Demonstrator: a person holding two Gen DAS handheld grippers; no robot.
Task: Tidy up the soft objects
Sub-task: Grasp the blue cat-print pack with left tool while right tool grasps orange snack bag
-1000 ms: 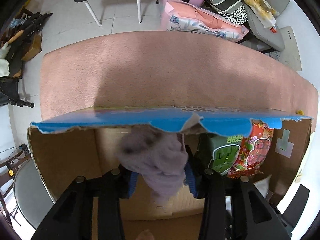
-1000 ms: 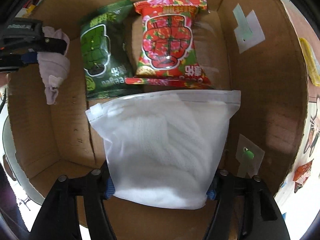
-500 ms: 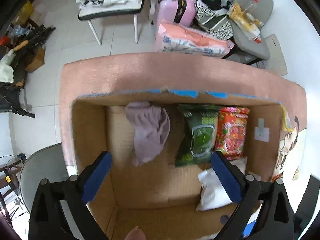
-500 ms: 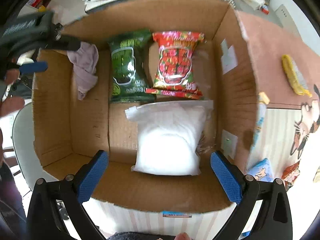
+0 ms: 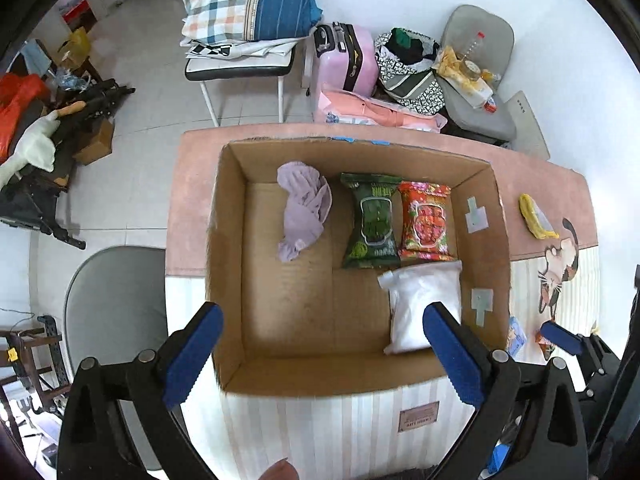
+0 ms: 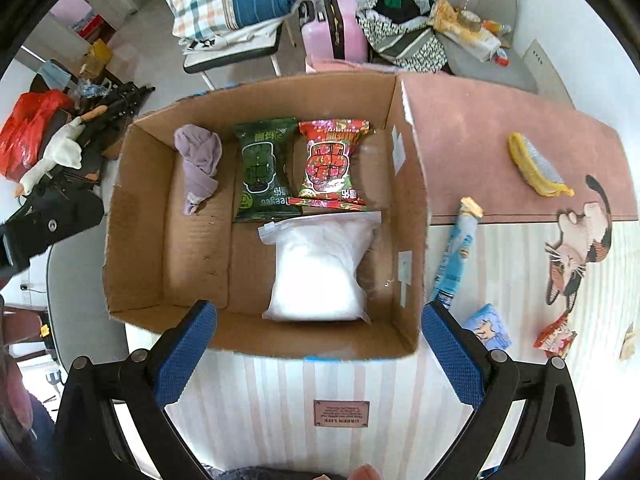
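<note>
An open cardboard box (image 5: 228, 240) (image 6: 412, 208) stands on the table. Inside lie a crumpled lilac cloth (image 5: 304, 208) (image 6: 200, 164) at the far left, a green snack packet (image 5: 374, 220) (image 6: 264, 168), a red snack packet (image 5: 426, 222) (image 6: 332, 160) and a white soft bag in clear plastic (image 5: 424, 304) (image 6: 320, 268). My left gripper (image 5: 320, 354) is open and empty above the box's near edge. My right gripper (image 6: 320, 356) is open and empty above the box's near right part.
To the right of the box lie a yellow brush (image 6: 536, 168), a long blue packet (image 6: 456, 252), a small blue packet (image 6: 486, 326) and a small red packet (image 6: 556, 336). A grey chair (image 5: 116, 304) stands to the left. Chairs, a pink suitcase (image 5: 348, 60) and bags lie beyond.
Both grippers opened and pulled up and back out of the box. The left one let go of the lilac cloth, the right one the white bag; both now lie in the box.
</note>
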